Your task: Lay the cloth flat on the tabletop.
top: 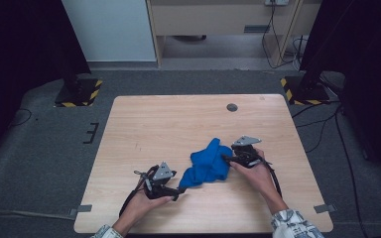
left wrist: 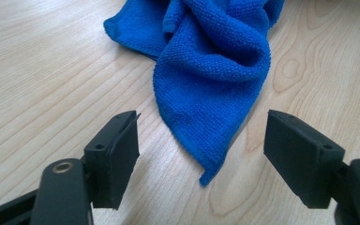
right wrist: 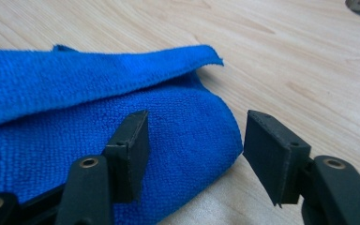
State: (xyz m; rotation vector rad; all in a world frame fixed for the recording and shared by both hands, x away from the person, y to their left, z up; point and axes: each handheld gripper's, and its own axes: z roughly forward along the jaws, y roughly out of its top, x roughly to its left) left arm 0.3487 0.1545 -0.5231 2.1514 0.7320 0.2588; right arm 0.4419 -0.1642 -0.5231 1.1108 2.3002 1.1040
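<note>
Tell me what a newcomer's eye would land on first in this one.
The blue cloth stands out, lying crumpled on the near half of the pale wooden table. A hand-held gripper flanks it on each side: the left gripper has open jaws around a pointed corner, the right gripper has open jaws over a folded edge. Neither pinches the cloth.

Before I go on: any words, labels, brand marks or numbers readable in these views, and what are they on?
None readable.
Blue cloth: no tag or print seen.
Table: bare wood grain and a small round grey disc, unmarked.
Left gripper and right gripper: plain black jaws, no lettering.
Yellow-black hazard stripes on the stand bases are a warning pattern, no text.
</note>
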